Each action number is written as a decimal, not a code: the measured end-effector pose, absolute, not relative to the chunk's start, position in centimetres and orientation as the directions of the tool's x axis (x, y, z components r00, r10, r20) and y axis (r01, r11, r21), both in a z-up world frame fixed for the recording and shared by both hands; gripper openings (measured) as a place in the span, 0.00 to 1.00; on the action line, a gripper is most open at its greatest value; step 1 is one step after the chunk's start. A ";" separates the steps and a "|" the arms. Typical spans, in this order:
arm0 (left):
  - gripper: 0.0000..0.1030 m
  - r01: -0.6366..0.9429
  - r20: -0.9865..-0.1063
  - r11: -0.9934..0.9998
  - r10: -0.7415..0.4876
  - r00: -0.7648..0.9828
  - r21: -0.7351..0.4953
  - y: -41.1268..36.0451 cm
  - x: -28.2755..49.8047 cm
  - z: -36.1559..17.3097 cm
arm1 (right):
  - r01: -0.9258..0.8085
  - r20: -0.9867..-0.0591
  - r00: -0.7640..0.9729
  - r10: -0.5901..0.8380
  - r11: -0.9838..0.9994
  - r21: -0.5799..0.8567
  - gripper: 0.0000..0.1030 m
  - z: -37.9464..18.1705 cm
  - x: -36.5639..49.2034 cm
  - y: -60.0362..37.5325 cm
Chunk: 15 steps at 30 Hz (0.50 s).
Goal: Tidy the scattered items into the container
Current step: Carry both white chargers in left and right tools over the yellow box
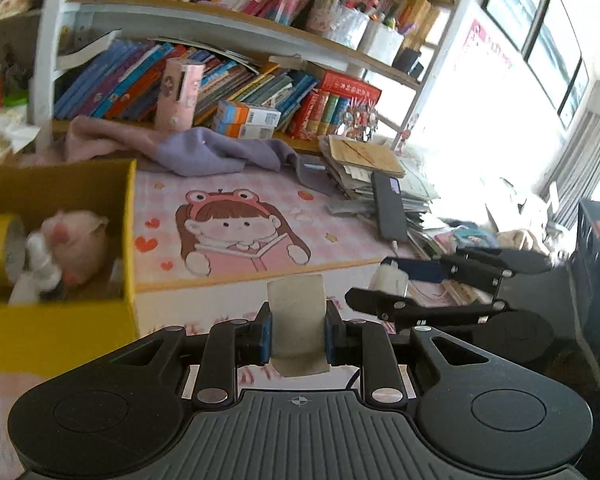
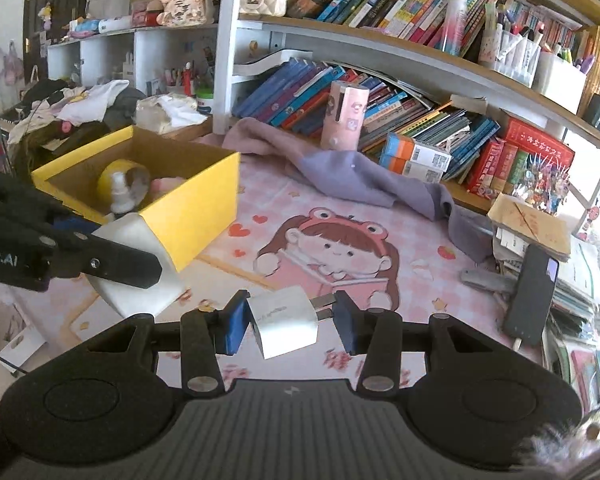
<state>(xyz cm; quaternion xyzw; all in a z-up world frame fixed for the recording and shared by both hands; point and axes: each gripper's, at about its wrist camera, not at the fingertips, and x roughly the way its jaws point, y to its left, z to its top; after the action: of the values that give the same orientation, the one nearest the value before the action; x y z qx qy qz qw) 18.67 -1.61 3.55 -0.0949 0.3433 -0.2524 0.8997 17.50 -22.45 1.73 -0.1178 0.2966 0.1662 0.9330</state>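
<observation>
Left gripper [image 1: 298, 330]: clamped on a roll of clear tape [image 1: 298, 320], one blue pad against each flat side face, the curved band facing the camera.
Tape roll, handling: judged light and stiff, with a slick glossy surface; the flat side faces are the surest hold, since the curved band would roll out of the pads.
Right gripper [image 2: 288, 320]: clamped on a white plug adapter [image 2: 286, 322], the left pad on its body, the right pad at the metal prongs.
Adapter, handling: judged light, rigid and smooth-shelled; it sits tilted between the pads, and a hold across the flat body faces would be firmer than one ending on the prongs.
Container: yellow cardboard box [image 1: 130, 240], open-topped, on the pink cartoon desk mat [image 2: 380, 216].
Box contents: roll of yellow tape [image 2: 112, 174], small white spray bottle [image 2: 120, 196], pink plush toy [image 1: 78, 240].
Tape roll, position: off the mat, just beside the box's near corner in the right wrist view, not yet over the opening.
Adapter, position: off the mat, nearer the camera than the box and to its right, apart from it.
</observation>
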 end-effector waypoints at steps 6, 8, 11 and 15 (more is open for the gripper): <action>0.22 0.355 -0.555 0.851 -0.522 0.648 -0.387 2.7 13.8 2.6 | -0.393 -0.621 0.749 0.231 0.910 -0.135 0.41 1.2 12.8 -17.9; 0.22 0.329 -0.566 0.858 -0.508 0.649 -0.394 3.9 12.3 2.0 | -0.402 -0.630 0.741 0.233 0.905 -0.138 0.41 0.9 11.1 -16.4; 0.22 0.281 -0.581 0.865 -0.491 0.649 -0.416 5.9 10.1 1.3 | -0.423 -0.646 0.721 0.250 0.898 -0.125 0.41 0.4 8.9 -14.4; 0.22 0.233 -0.584 0.885 -0.445 0.679 -0.403 8.4 7.7 1.3 | -0.470 -0.650 0.704 0.286 0.874 -0.124 0.41 0.4 6.9 -11.8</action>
<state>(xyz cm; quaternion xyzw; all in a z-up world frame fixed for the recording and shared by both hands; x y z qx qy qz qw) 7.72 8.43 1.27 -0.1494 0.3538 -0.1875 0.9041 6.90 -11.79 0.35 -0.1419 0.3244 0.2074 0.9119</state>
